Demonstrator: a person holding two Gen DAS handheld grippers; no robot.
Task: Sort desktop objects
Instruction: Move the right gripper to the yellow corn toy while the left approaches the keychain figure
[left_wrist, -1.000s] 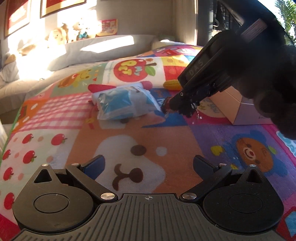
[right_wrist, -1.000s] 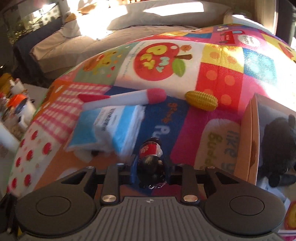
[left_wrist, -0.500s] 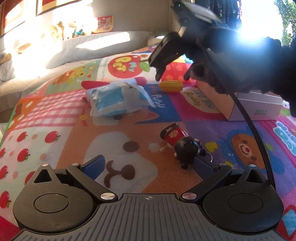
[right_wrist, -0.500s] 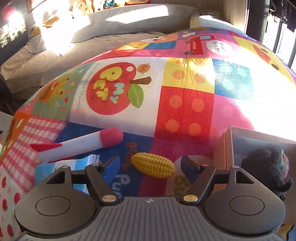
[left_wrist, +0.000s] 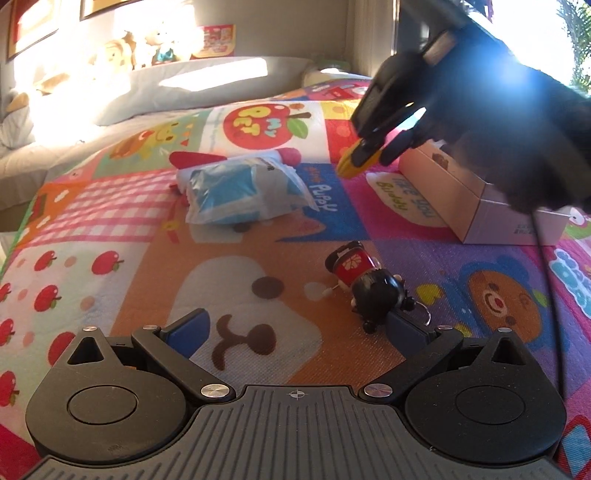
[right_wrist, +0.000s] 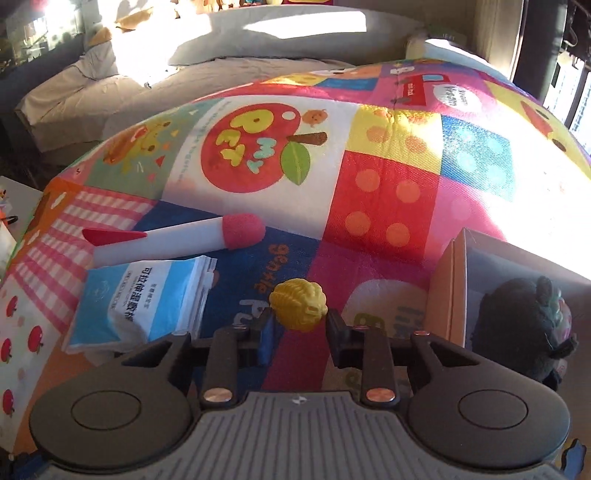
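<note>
- Half a second ago the right gripper (right_wrist: 299, 325) stood spread above the yellow toy corn (right_wrist: 298, 304), which lay flat on the play mat (right_wrist: 388, 192); its jaws have just been closing, and the corn now sits clamped between them, end-on to the right wrist camera.
- In the left wrist view the corn (left_wrist: 349, 162) hangs nose-down from that gripper (left_wrist: 373, 151), lifted off the mat (left_wrist: 110, 206) at the far side, just left of the cardboard box (left_wrist: 476, 206).
- The wind-up figure (left_wrist: 364, 282) lies where it lay half a second ago, on its side near the left gripper (left_wrist: 295, 328), whose jaws stand wide apart with nothing between them; the figure's black head touches or nearly touches the right-hand pad.
- The corn is bright yellow, with ridged rows of kernels and a rounded tip.
- At far left lies a white foam rocket (right_wrist: 173, 240) with a red fin and a pink tip; just nearer is a blue-and-white packet (right_wrist: 140, 299) printed with Chinese characters too small to read surely.
- The mat's apple patch reads "MY PET"; a blue patch beside the packet reads "PUPPY", and a white bubble near the box carries green words only partly legible.
- At right, a dark plush toy (right_wrist: 524, 325) sits inside the box (right_wrist: 454, 288).
</note>
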